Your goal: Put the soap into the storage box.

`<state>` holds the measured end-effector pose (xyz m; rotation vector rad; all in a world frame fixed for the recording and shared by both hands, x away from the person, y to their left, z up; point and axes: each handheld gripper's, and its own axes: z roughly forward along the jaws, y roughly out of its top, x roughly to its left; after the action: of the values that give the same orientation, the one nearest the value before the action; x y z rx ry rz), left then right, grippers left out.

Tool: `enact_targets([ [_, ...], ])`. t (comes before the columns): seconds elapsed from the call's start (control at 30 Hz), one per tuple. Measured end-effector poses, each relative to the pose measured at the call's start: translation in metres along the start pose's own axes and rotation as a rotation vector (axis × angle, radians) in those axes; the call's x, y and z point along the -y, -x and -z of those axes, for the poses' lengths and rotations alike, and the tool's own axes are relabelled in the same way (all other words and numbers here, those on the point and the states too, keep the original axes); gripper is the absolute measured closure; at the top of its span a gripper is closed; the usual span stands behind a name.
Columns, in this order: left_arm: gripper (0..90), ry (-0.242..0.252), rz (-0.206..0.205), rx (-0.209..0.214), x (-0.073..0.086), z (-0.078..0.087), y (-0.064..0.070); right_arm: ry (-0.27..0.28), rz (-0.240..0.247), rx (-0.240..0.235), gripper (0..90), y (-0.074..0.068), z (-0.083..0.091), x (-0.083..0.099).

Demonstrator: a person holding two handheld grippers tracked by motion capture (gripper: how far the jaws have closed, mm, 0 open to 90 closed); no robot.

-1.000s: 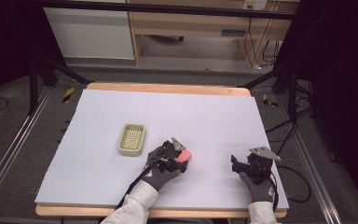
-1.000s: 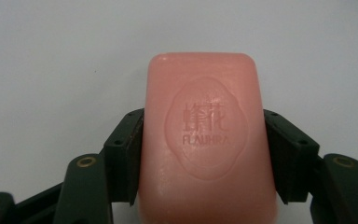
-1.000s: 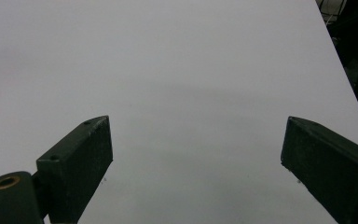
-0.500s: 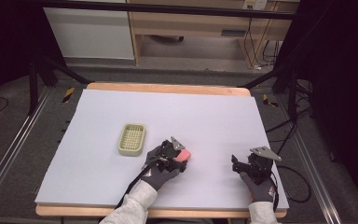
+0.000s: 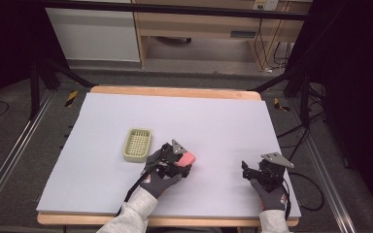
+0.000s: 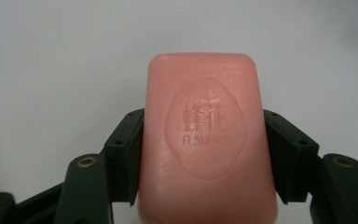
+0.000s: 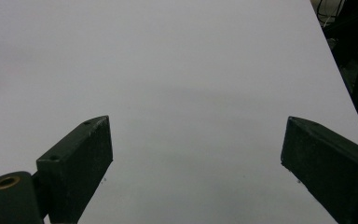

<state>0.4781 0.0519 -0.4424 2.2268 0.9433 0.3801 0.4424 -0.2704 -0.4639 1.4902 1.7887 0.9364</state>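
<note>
A pale table (image 5: pixel 213 116) spans the middle of the high view. Left of centre on it lies a cream slotted soap dish (image 5: pixel 137 144). Just right of the dish, the left gripper (image 5: pixel 187 162) is clenched on a pink soap bar (image 6: pixel 207 140). At lower right, the right gripper (image 5: pixel 246 170) stands released, jaws wide apart.

Soap bar (image 5: pixel 188 158) sits between the left gripper (image 5: pixel 182 164) jaws, near-centre of the table (image 5: pixel 213 116), just above or on its surface, can't tell which. Soap dish (image 5: pixel 137 144) lies on the table just left of that gripper and slightly farther. Right gripper (image 5: pixel 246 170) is well apart to the right, near the table's near-right corner, nothing between its jaws.
</note>
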Motion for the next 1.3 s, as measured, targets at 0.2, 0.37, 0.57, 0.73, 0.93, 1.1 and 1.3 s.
enact_targets([
  [0.2, 37.0, 0.020, 0.013, -0.001, 0.002, 0.014, -0.009, 0.003, 0.000, 0.002, 9.1, 0.000, 0.001, 0.000],
  [0.37, 37.0, 0.034, 0.023, -0.015, 0.004, 0.025, -0.016, 0.002, 0.002, 0.003, 9.1, 0.000, 0.001, 0.000],
  [0.57, 37.1, 0.050, 0.046, -0.023, 0.006, 0.039, -0.028, 0.004, 0.000, 0.004, 9.1, 0.000, 0.001, 0.000],
  [0.73, 37.1, 0.068, 0.066, -0.036, 0.007, 0.047, -0.036, 0.002, 0.000, 0.003, 9.1, 0.000, 0.001, 0.000],
  [0.93, 37.1, 0.081, 0.080, -0.047, 0.010, 0.056, -0.046, 0.001, 0.001, 0.004, 9.1, -0.001, 0.001, 0.000],
  [1.1, 37.1, 0.096, 0.099, -0.058, 0.012, 0.064, -0.054, 0.002, 0.001, 0.004, 9.1, 0.000, 0.001, 0.000],
  [1.3, 37.1, 0.117, 0.130, -0.077, 0.016, 0.075, -0.065, 0.001, 0.001, 0.004, 9.1, -0.001, 0.001, 0.000],
])
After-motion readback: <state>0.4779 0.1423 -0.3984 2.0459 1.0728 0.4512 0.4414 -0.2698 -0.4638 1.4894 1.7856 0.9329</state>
